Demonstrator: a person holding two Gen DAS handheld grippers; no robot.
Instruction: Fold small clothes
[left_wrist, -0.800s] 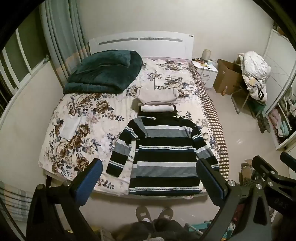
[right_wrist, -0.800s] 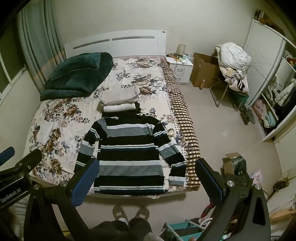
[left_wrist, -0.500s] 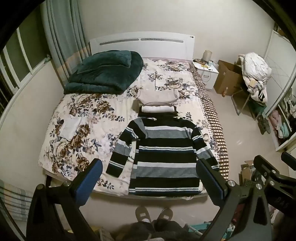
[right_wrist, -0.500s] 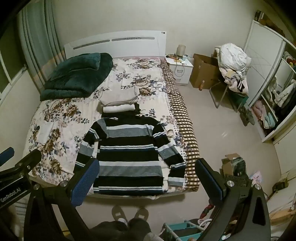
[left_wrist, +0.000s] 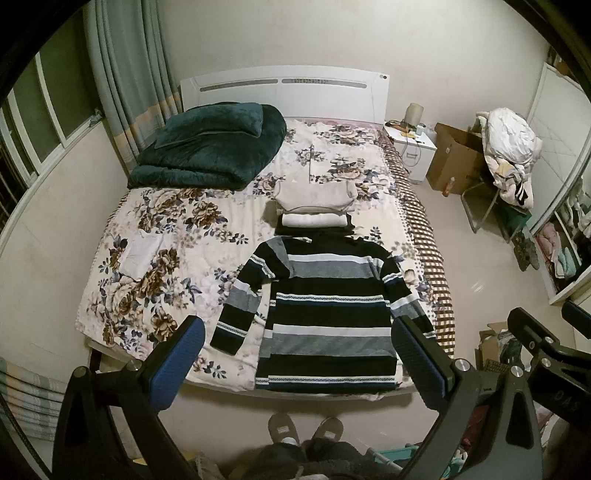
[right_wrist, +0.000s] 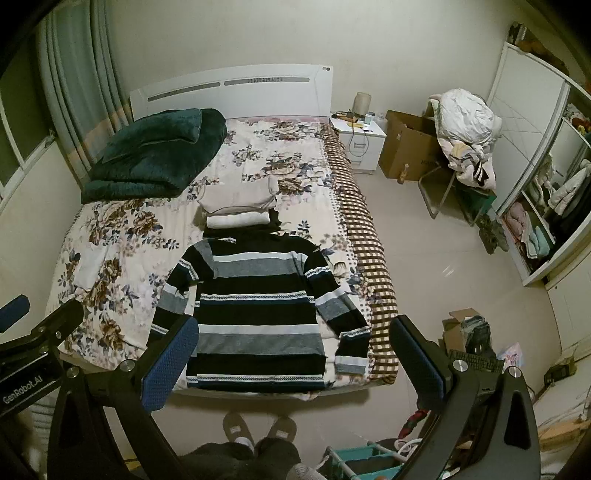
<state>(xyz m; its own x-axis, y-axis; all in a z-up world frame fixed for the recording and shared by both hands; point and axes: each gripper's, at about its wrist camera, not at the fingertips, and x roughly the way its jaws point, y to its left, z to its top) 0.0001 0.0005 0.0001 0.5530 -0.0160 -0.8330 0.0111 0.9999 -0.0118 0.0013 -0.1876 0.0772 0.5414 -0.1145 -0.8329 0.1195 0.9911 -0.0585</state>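
A black, grey and white striped sweater (left_wrist: 325, 314) (right_wrist: 258, 314) lies flat at the foot of the floral bed (left_wrist: 166, 236) (right_wrist: 122, 236), sleeves out to both sides. Behind its collar sit folded pale clothes (left_wrist: 314, 206) (right_wrist: 236, 206). Both grippers hover high above the bed's foot, well clear of the sweater. My left gripper (left_wrist: 295, 343) stands open with nothing between its blue pads. My right gripper (right_wrist: 295, 343) is open and empty too. Each gripper's black frame shows at the edge of the other's view.
A folded dark green blanket (left_wrist: 210, 147) lies at the bed's head, left side. A nightstand (right_wrist: 364, 142), cardboard box (right_wrist: 406, 151) and a chair piled with laundry (right_wrist: 467, 129) stand right of the bed. The person's slippered feet (left_wrist: 303, 432) are at the bed's foot.
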